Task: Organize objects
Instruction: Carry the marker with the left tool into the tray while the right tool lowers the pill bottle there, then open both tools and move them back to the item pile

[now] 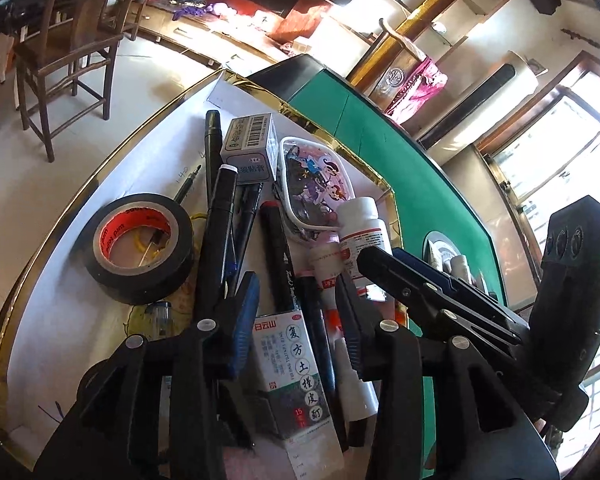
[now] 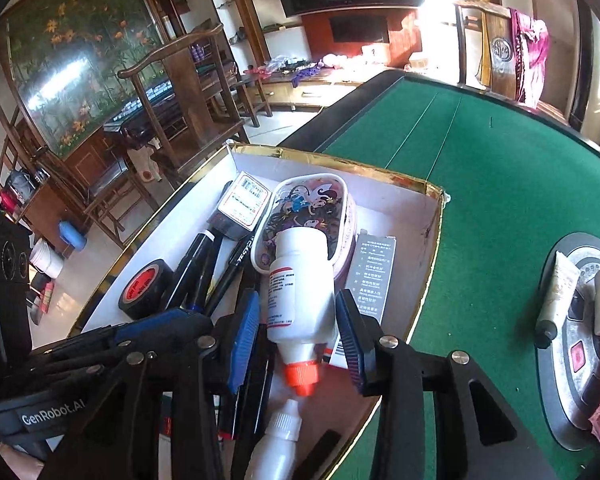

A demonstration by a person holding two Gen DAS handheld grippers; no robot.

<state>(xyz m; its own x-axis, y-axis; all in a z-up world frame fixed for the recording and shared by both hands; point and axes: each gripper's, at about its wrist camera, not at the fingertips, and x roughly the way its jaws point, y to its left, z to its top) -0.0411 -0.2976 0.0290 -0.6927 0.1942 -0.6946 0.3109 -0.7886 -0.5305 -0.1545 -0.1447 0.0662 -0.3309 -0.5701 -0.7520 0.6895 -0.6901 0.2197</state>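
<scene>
A white tray with a gold rim (image 1: pixel 40 248) (image 2: pixel 400 208) on the green table holds the clutter. My left gripper (image 1: pixel 298 328) is open over a white and green medicine box (image 1: pixel 292 364) and a black marker (image 1: pixel 278 252). Both lie between its blue pads, with no pad pressing on them. My right gripper (image 2: pixel 298 336) straddles a white bottle with an orange cap (image 2: pixel 300 292). The bottle leans on a cartoon pencil case (image 2: pixel 308 208), and a gap shows at the left pad. Each gripper shows in the other's view, the right gripper (image 1: pixel 384 260) and the left gripper (image 2: pixel 196 322).
The tray also holds a black tape roll (image 1: pixel 140 248), a grey barcoded box (image 1: pixel 252 148), several pens and a small white dropper bottle (image 2: pixel 276 440). Green felt (image 2: pixel 500 184) spreads to the right, where a round silver panel (image 2: pixel 580 360) carries tubes. Wooden chairs (image 1: pixel 68 40) stand beyond.
</scene>
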